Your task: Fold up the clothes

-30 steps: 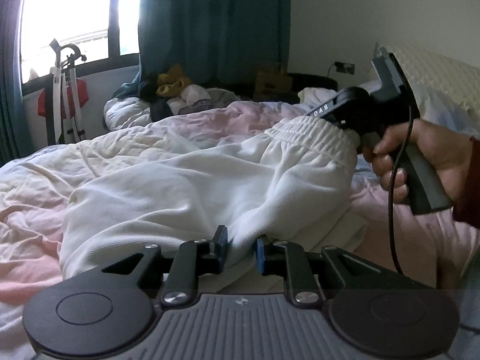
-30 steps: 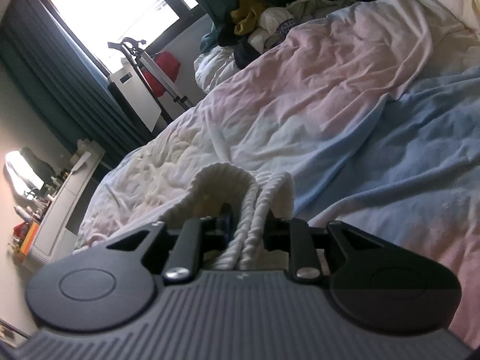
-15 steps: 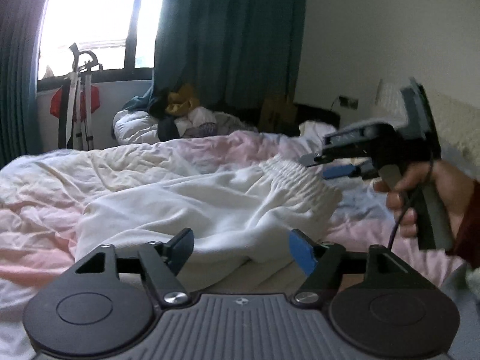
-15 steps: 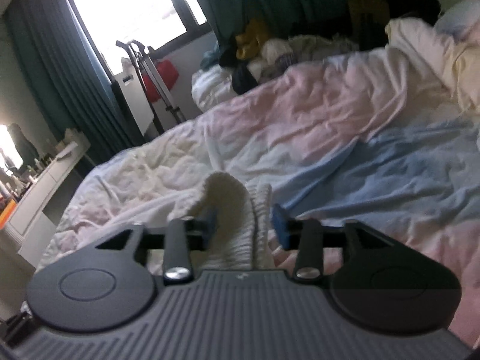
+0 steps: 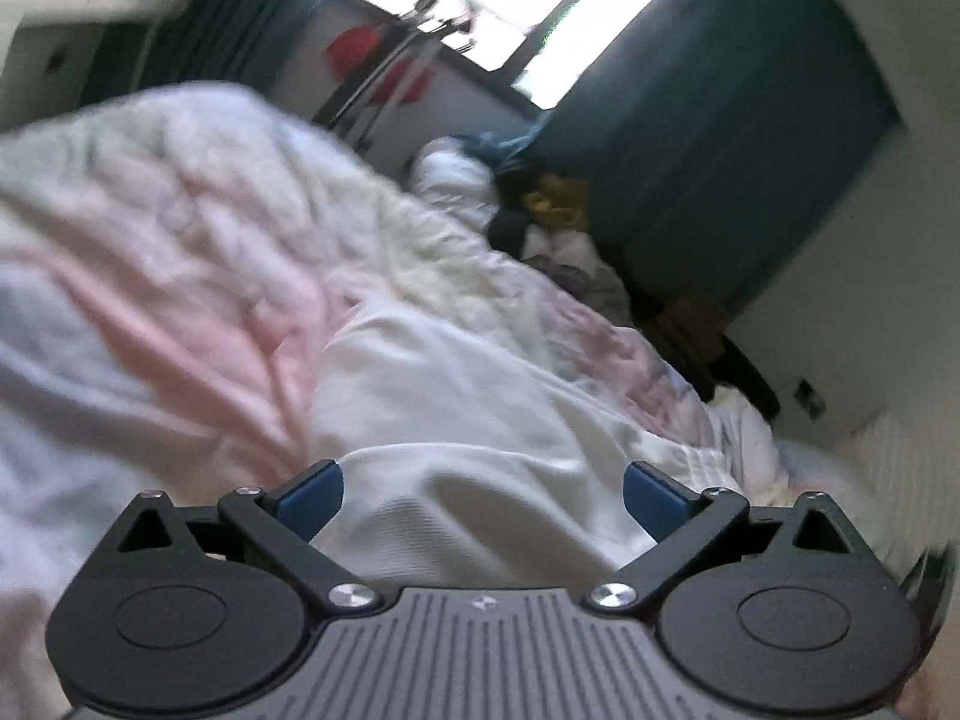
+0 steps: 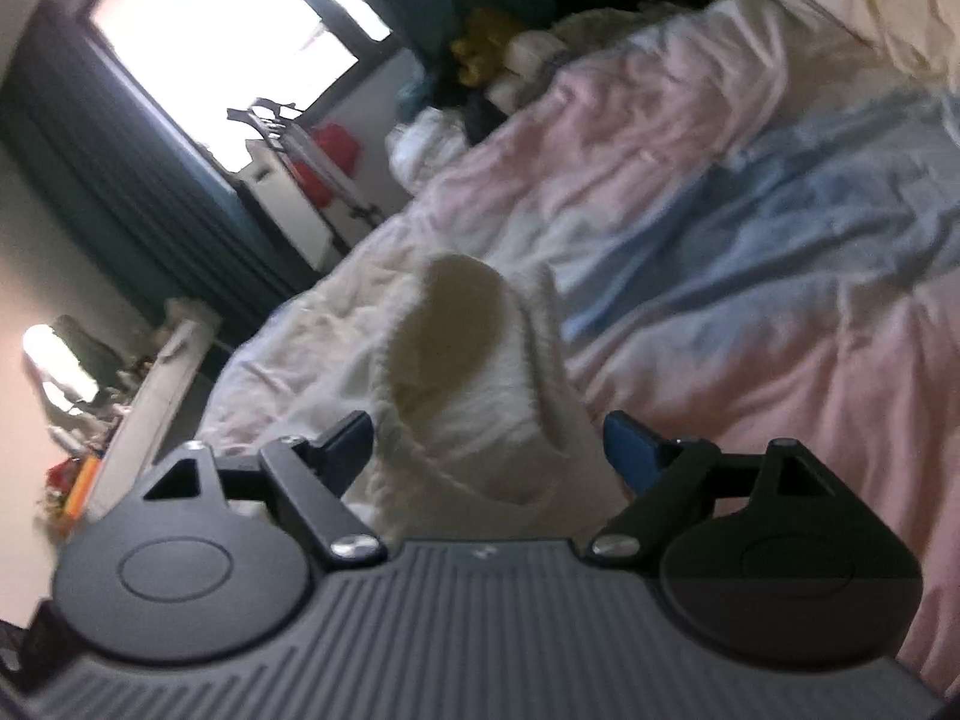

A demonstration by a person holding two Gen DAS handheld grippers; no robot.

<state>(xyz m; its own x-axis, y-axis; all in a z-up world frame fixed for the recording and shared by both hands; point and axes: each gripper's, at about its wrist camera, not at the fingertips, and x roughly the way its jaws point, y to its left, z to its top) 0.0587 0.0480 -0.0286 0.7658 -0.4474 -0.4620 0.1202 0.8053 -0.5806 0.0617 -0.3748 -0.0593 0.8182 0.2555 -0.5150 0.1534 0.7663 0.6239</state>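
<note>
— Bed [image 6: 750,192], pastel duvet: what lies on it?
— White trousers [image 5: 480,396], spread flat for folding; ribbed waistband [image 6: 480,372] bunched.
— Tongs?
— Left tongs [image 5: 483,492], right tongs [image 6: 489,441]: both released, straddling cloth, likely regripping.

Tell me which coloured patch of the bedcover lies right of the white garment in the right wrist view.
The blue patch, a band across the bedcover right of the garment. The patches above and below it are pink.
</note>
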